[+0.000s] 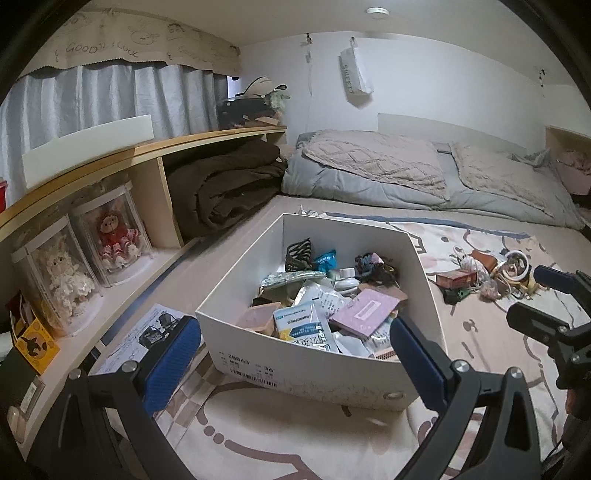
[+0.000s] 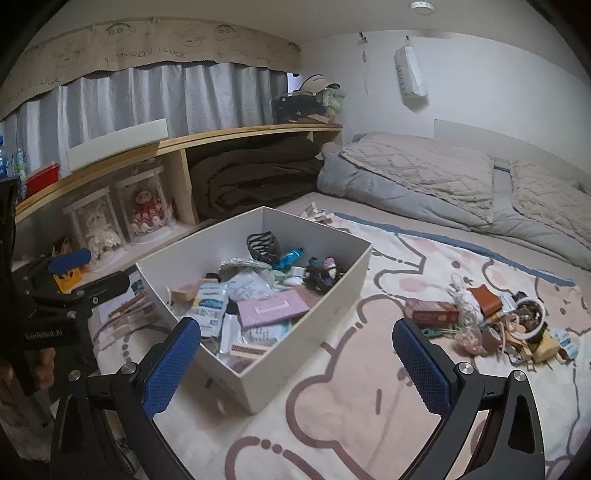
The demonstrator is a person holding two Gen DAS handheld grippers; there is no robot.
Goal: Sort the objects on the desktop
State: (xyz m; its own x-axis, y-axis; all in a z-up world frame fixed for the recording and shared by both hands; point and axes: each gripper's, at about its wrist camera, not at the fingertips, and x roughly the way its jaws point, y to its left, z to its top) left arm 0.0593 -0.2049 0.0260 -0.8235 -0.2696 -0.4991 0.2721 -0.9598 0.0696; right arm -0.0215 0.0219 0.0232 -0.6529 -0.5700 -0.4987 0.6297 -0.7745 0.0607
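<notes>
- Both grippers' blue ribbed fingers [image 2: 173, 360] spread wide, empty: left gripper [image 1: 291, 354], right gripper [image 2: 295, 358].
- Open white cardboard box [image 2: 295, 354] on cartoon-print blanket [image 2: 369, 406], long axis toward shelf.
- Loose clutter pile [image 2: 498, 317] right of box.
- Valance [image 2: 147, 53] reads "GOOD LUCK".

Both views are evenly lit and rather dim, with a cool, soft cast. A round ceiling lamp [image 1: 377, 11] glows at the top edge without flare. Shadows are faint: a weak one under the white box [image 2: 258, 376] and darkness inside the shelf [image 1: 155, 147] compartments. The fisheye bends the shelf line into a curve and leaves black corners around each picture. Small print on packets in the box is soft; the pile of small things [image 2: 495, 321] looks slightly smeared and grainy
</notes>
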